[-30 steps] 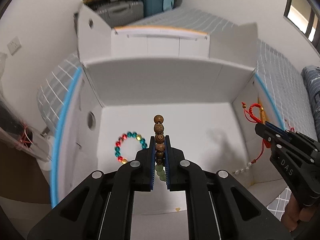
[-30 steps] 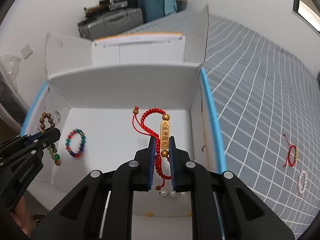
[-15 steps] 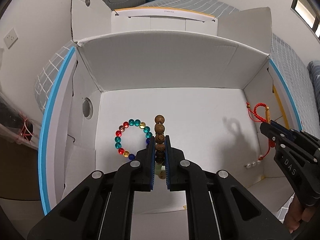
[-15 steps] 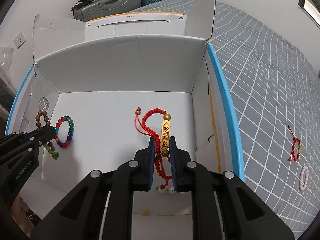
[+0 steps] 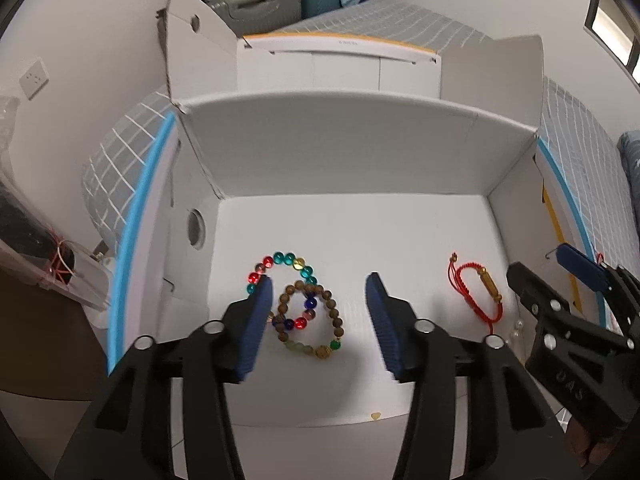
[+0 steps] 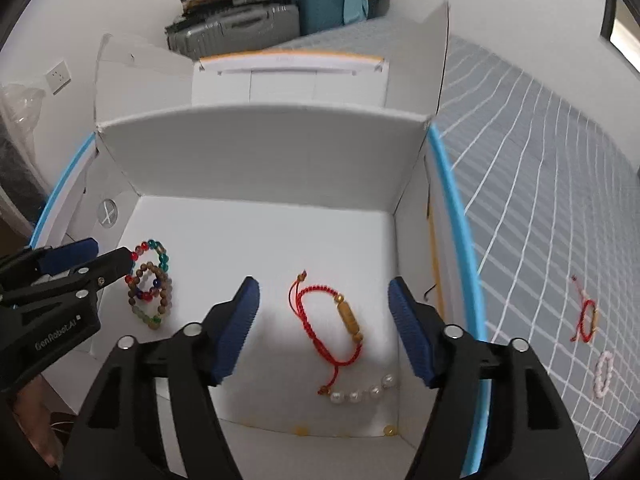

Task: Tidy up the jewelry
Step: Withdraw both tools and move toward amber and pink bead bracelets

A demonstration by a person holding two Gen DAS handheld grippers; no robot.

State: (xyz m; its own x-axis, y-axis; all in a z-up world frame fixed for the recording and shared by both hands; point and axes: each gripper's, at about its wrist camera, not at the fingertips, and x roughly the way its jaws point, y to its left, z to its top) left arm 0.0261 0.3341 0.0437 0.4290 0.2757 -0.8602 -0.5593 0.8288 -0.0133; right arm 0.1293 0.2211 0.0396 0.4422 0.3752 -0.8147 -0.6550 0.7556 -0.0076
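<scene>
Both tools are opening, nothing between their pads: the left tool [image 5: 320, 300] has dropped the brown wooden bead bracelet [image 5: 310, 322] and the right tool [image 6: 324, 312] the red cord bracelet [image 6: 328, 320] onto the white cardboard box [image 6: 260, 152] floor, so two pieces look stowed.

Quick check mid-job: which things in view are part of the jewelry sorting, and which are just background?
Part of the job:
- white box
- wooden bead bracelet
- colourful glass bead bracelet
- red cord bracelet
- pearl strand
- second red bracelet and pale bead bracelet, on the bedcover

Background:
- suitcases
- wall socket
</scene>
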